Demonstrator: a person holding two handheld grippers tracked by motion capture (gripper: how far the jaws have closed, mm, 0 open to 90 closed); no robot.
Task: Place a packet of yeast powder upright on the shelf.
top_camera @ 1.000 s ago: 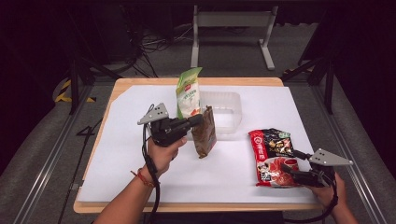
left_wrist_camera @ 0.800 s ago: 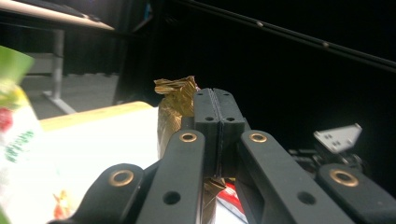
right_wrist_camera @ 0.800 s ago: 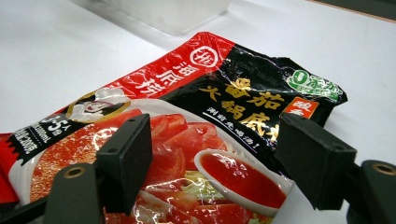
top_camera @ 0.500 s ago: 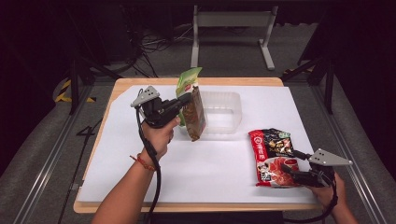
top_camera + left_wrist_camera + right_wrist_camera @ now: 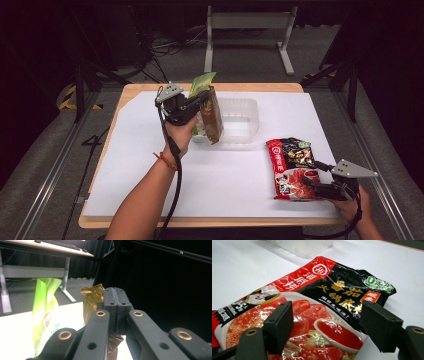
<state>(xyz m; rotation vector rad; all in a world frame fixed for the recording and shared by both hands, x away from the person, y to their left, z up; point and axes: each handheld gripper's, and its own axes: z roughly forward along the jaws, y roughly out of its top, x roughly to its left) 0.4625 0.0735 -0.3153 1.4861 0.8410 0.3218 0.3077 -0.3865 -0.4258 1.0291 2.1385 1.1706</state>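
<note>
My left gripper [image 5: 202,100] is shut on the top edge of a brown-gold packet [image 5: 214,117], which hangs upright over the left end of a clear plastic container [image 5: 245,117]. In the left gripper view the jaws [image 5: 115,293] meet on the crinkled packet [image 5: 92,297]. A green pouch [image 5: 201,82] stands just behind it, seen close as the green pouch [image 5: 45,307]. At the front right my right gripper [image 5: 312,174] is open, its jaws on either side of the near end of a red-and-black soup packet [image 5: 292,162] lying flat. The right gripper [image 5: 327,322] does not press on the packet [image 5: 319,297].
A white sheet [image 5: 150,150] covers the wooden table [image 5: 125,95]. The clear container [image 5: 304,245] lies beyond the soup packet. A metal desk frame [image 5: 250,30] stands on the floor behind the table, and rails run along both sides.
My left gripper has carried the brown packet from the middle of the sheet back and leftward, to the container's left end beside the green pouch. The right gripper has kept still.
</note>
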